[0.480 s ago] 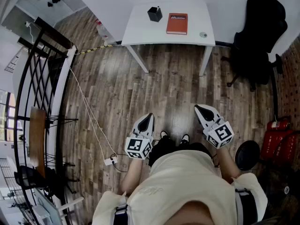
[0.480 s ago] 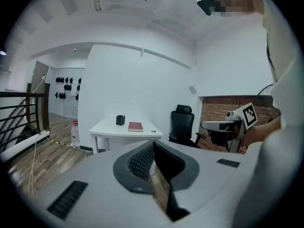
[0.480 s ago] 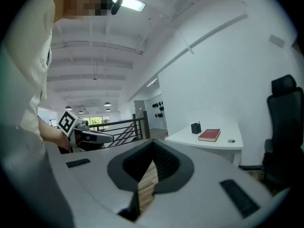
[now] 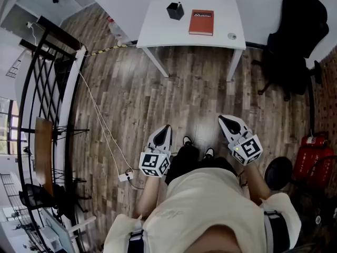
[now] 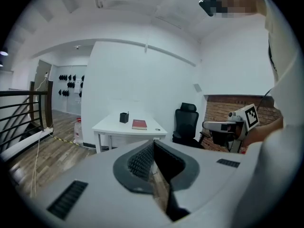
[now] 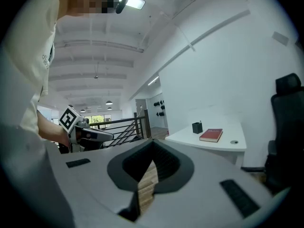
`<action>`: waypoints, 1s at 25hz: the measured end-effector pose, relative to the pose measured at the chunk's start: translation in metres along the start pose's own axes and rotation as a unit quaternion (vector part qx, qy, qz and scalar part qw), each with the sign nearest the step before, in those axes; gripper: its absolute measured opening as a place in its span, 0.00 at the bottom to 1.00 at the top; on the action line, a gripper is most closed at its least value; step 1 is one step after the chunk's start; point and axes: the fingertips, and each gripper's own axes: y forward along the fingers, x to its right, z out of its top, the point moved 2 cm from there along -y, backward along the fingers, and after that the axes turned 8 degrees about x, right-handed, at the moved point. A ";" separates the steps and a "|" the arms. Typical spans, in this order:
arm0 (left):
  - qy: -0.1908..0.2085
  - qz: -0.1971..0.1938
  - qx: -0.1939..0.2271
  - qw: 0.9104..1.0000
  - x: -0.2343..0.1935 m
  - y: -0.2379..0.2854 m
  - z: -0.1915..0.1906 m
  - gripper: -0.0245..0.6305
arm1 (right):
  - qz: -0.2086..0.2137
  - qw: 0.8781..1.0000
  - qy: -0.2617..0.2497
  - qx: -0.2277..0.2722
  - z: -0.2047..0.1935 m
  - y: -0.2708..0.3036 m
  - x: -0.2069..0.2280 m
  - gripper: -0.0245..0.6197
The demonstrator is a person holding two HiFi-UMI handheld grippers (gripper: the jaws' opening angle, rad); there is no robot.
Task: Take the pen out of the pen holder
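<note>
The black pen holder stands at the back left of a white table, far ahead of me, with a pen tip poking out of it. It also shows small in the left gripper view as the pen holder and in the right gripper view as the pen holder. My left gripper and right gripper are held close to my body over the wooden floor, well short of the table. Both point forward with jaws together and nothing between them.
A red book and a small round object lie on the table. A black office chair stands to its right. A metal railing runs along the left, a white cable leads to a power strip, and red fire extinguishers stand at right.
The table sits a little higher in the head view than before. Both grippers have hardly moved and stay shut.
</note>
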 end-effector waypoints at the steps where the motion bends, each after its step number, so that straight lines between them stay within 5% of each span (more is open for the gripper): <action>1: -0.003 0.002 -0.003 1.000 -0.006 0.003 -0.003 0.07 | 0.001 1.000 0.000 -0.002 -0.002 0.006 0.002 0.05; 8: -0.027 -0.002 -0.007 1.000 -0.055 0.049 -0.012 0.07 | -0.015 1.000 -0.006 -0.021 -0.007 0.060 0.028 0.05; 17: -0.020 -0.043 0.033 0.998 -0.139 0.142 0.047 0.07 | -0.054 0.998 -0.044 0.003 0.045 0.166 0.071 0.05; 25: -0.006 -0.070 0.038 0.997 -0.203 0.195 0.058 0.07 | -0.093 0.994 -0.048 -0.013 0.043 0.223 0.088 0.05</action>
